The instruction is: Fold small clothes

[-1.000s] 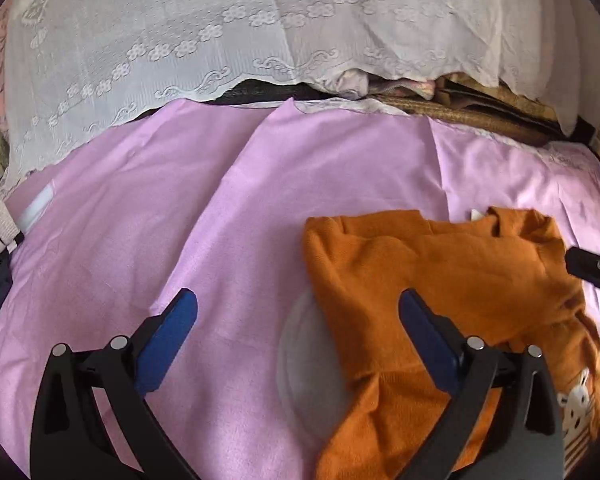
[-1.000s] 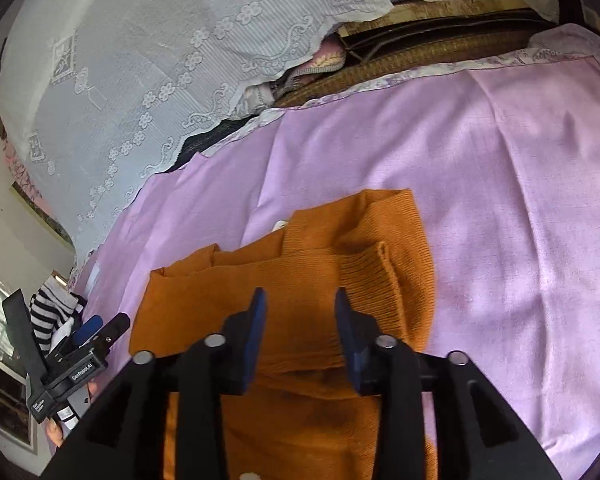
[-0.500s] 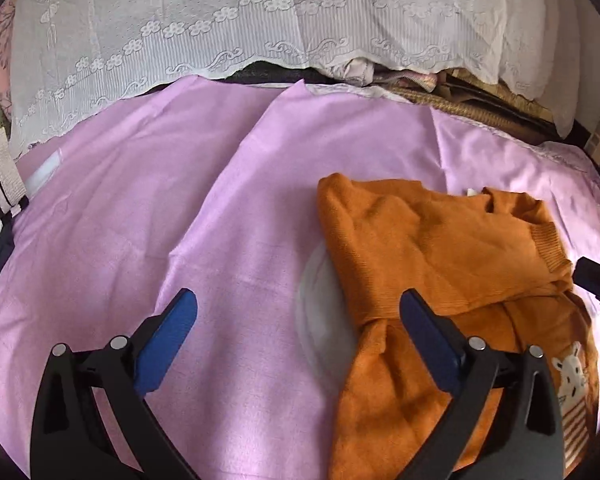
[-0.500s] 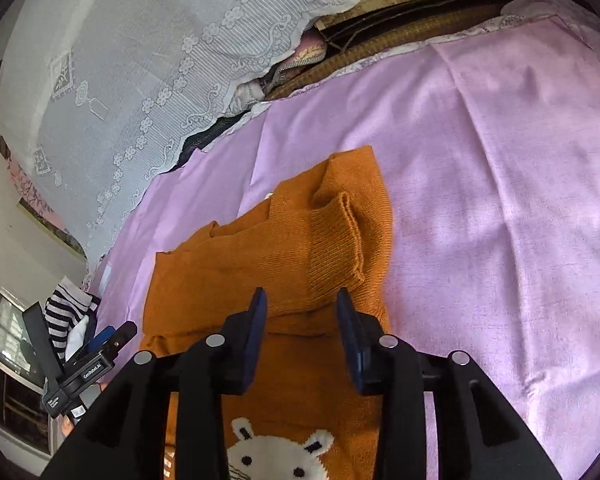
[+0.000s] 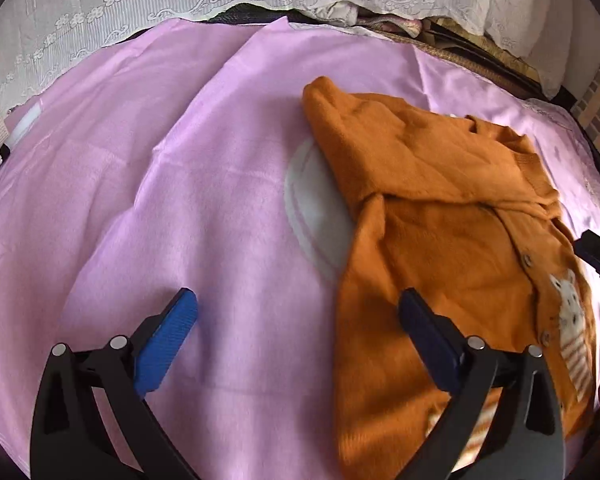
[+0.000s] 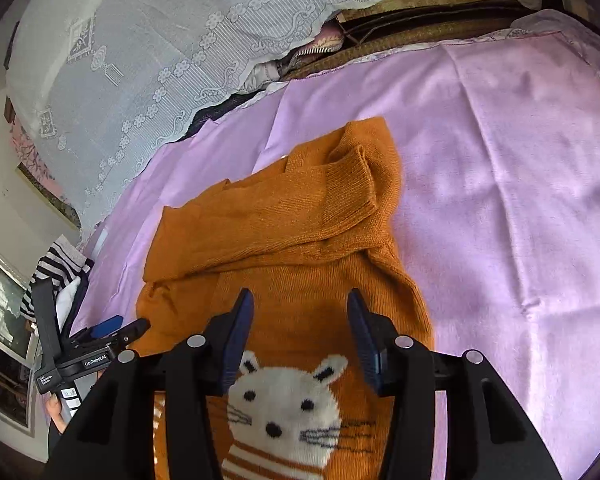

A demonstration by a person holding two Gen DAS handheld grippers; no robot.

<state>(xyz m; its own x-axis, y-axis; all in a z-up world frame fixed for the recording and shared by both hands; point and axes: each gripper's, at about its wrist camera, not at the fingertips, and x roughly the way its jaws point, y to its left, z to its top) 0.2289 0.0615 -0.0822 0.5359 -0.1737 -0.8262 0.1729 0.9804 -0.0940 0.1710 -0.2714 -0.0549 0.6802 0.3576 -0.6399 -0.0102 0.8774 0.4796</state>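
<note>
The orange sweater lies ahead of and beneath the right gripper, sleeves crossed over the chest, probably readying a lengthwise fold. Both jaws stand released, empty; the left gripper straddles the sweater's edge. Underneath is a pink sheet, and a lace cloth lies beyond.

Orange sweater bearing white rabbit motif, striped below. Pink sheet. White floral lace curtain at eleven o'clock.
</note>
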